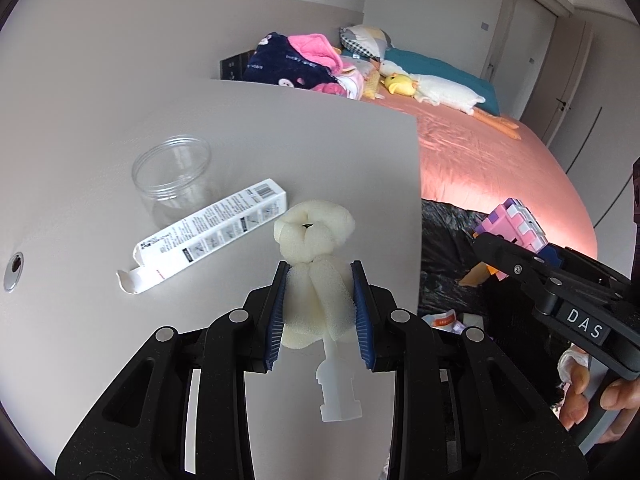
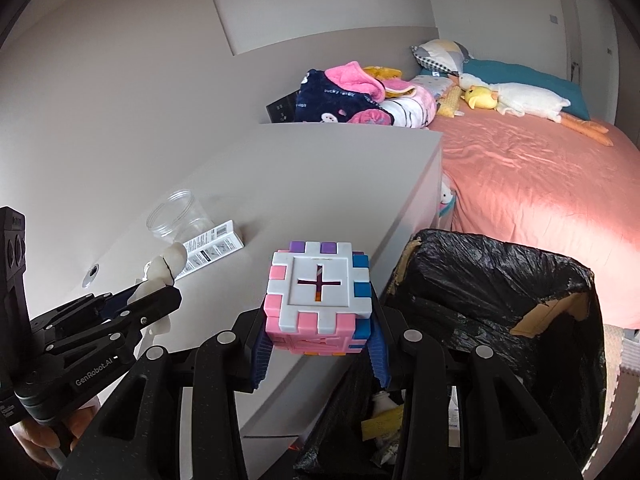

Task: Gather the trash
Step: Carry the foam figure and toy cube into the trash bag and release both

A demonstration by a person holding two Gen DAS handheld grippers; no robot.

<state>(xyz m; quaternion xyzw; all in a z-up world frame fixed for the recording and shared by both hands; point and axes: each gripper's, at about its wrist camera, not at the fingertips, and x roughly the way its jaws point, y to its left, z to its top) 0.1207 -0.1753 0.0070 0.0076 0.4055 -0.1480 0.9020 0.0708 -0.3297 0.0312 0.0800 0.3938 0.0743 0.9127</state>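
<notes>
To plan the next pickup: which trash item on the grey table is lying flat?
The white cardboard box, flap torn open, lies flat; the clear plastic jar stands upright.

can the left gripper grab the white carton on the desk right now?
Probably not yet. The path to the white carton is free, but the left gripper has its jaws shut on a foam sponge, so it would need to drop that into the bin first.
</notes>
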